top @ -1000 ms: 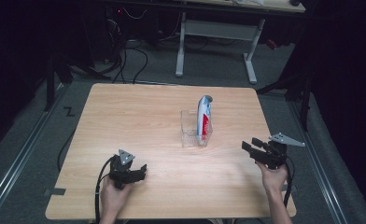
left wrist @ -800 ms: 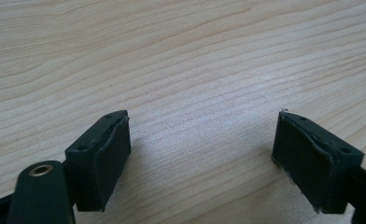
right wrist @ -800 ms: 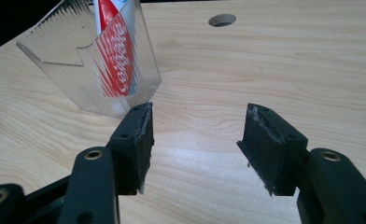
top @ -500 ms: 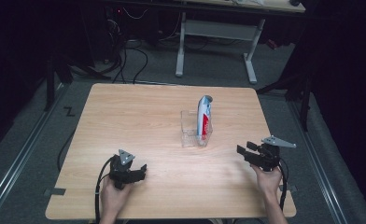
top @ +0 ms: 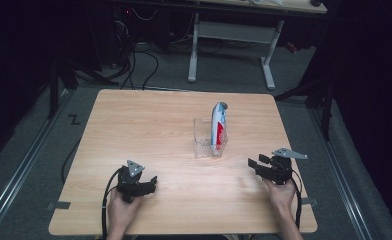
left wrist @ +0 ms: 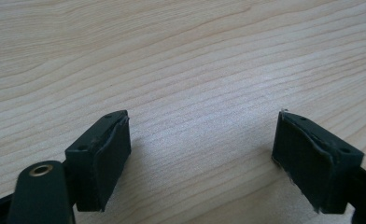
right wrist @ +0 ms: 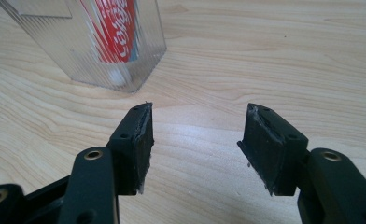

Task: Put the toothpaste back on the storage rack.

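Note:
A clear plastic box [top: 209, 140] stands upright near the middle of the wooden table [top: 149, 130], and a red, white and blue tube [top: 218, 125] leans in it with its top sticking out. In the right gripper view the same clear box [right wrist: 92, 51] with the red tube [right wrist: 113, 28] is close ahead to the left. My right gripper [top: 256, 165] is low over the table at the front right, open, nothing between its jaws [right wrist: 195, 140]. My left gripper [top: 151, 182] rests at the front left, open and empty [left wrist: 202, 149] over bare wood.
Beyond the table's far edge a white-legged desk frame [top: 229, 45] stands on grey floor with cables [top: 134, 65]. A metal rail [top: 19, 165] runs along the floor on the left. Bare wood lies between the two grippers.
My right gripper has come down and moved inward to the left, closer to the table's front. The left gripper, box and tube are as before.

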{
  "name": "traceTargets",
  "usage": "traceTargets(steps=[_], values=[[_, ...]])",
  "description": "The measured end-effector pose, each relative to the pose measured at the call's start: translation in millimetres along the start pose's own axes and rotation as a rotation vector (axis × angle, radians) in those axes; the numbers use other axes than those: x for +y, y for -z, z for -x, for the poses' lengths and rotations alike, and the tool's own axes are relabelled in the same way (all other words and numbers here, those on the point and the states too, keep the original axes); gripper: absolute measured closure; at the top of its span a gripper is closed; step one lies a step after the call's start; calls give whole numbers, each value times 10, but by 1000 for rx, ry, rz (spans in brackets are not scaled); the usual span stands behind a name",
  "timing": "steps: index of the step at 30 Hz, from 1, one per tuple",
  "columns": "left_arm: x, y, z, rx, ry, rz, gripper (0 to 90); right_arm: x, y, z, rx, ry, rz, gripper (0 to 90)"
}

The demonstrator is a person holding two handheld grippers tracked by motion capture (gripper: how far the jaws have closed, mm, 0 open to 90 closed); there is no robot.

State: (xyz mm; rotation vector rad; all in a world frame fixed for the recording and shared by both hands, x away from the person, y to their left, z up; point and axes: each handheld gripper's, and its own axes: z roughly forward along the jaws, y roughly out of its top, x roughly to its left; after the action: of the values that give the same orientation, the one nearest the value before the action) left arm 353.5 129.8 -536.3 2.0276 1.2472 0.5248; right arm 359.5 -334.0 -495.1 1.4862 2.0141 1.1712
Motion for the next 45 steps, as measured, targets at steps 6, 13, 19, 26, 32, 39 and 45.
traceTargets(steps=[6, 13, 19, 26, 32, 39, 45], values=[[0, 0, 0, 0, 0, 0, 195, -27, -60, -23, -5, 11, -18, 426], [0, 0, 1, 0, 1, 1, 195, -60, -134, -50, -13, 19, -43, 423], [0, -1, 1, 0, 1, 1, 195, -85, -209, -83, -33, 47, -68, 422], [0, -1, 0, 0, 1, 1, 195, -111, -303, -138, -54, 67, -93, 422], [0, 0, 0, 0, 0, 1, 195, -129, -364, -177, -67, 93, -116, 420], [0, 0, -1, 0, -1, 0, 195, -154, -412, -202, -86, 119, -140, 413], [0, 0, -1, 0, -1, 0, 195, -155, -436, -227, -106, 153, -138, 408]])
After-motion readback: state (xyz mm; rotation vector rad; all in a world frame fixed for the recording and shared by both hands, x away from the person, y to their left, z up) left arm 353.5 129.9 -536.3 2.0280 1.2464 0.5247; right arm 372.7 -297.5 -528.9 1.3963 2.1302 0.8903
